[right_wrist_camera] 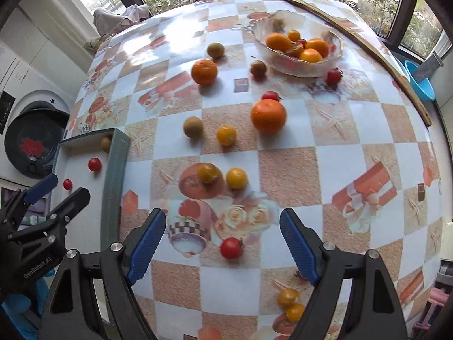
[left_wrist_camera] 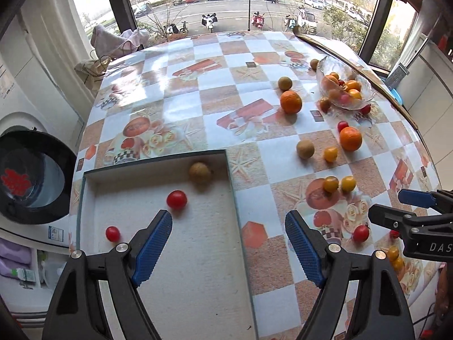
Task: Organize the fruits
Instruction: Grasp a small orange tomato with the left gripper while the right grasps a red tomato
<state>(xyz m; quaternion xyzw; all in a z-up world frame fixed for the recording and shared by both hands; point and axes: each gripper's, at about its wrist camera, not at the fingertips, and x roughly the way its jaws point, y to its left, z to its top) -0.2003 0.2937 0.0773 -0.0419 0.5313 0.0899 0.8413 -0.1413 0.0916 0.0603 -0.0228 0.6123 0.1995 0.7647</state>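
Observation:
My left gripper [left_wrist_camera: 228, 223] is open and empty over the white box [left_wrist_camera: 232, 175], which holds two red cherry tomatoes [left_wrist_camera: 176, 199] and a brown longan [left_wrist_camera: 200, 172]. My right gripper [right_wrist_camera: 222, 228] is open and empty above a red cherry tomato [right_wrist_camera: 231, 248] on the table; that tomato also shows in the left wrist view [left_wrist_camera: 361, 233]. Oranges [right_wrist_camera: 268, 115], yellow tomatoes [right_wrist_camera: 236, 178] and longans [right_wrist_camera: 193, 126] lie scattered on the checked tablecloth. A glass bowl [right_wrist_camera: 334, 56] at the back right holds several fruits.
A wooden strip [right_wrist_camera: 368, 45] runs along the table's right back edge, with a blue basin [right_wrist_camera: 421, 85] beyond it. A washing machine [left_wrist_camera: 28, 175] stands to the left of the table. Windows are behind.

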